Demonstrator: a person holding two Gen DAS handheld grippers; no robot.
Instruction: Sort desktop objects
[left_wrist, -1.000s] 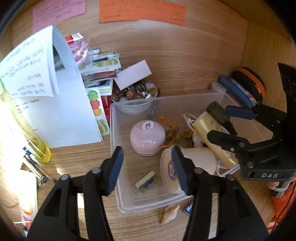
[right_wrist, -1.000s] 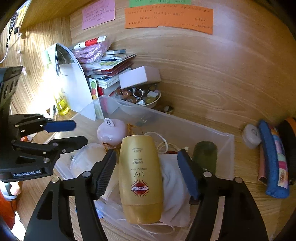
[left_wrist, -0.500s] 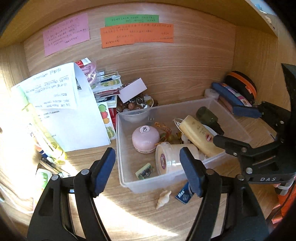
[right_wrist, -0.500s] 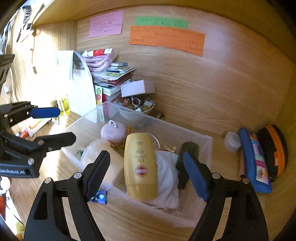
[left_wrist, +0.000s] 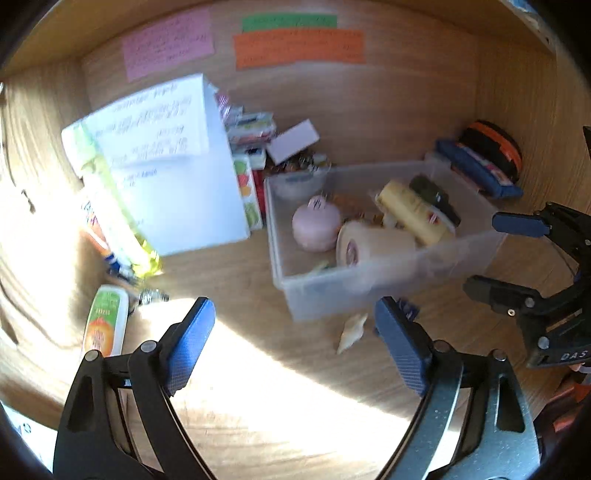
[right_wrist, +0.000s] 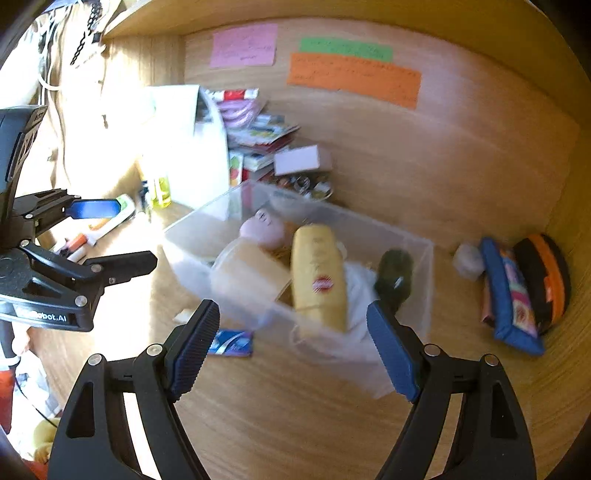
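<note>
A clear plastic bin (left_wrist: 369, 291) (right_wrist: 424, 266) on the wooden desk holds a yellow sunscreen tube (left_wrist: 413, 214) (right_wrist: 319, 273), a pink round case (left_wrist: 316, 229), a cream jar (left_wrist: 373, 243) and a dark green bottle (right_wrist: 395, 273). My left gripper (left_wrist: 295, 343) is open and empty, in front of the bin. My right gripper (right_wrist: 291, 347) is open and empty, in front of the bin's near wall. A small shell (left_wrist: 351, 332) and a blue packet (right_wrist: 231, 343) lie on the desk before the bin.
A white folded paper (left_wrist: 166, 166) and a stack of books (left_wrist: 251, 129) stand at the back left. A white and orange tube (left_wrist: 105, 325) and pens lie left. Pouches (right_wrist: 517, 288) lean in the right corner. A bowl of trinkets (right_wrist: 306, 184) sits behind the bin.
Both grippers have pulled back out of the bin toward the desk's front and stayed open and empty. The bin's contents look unchanged.
</note>
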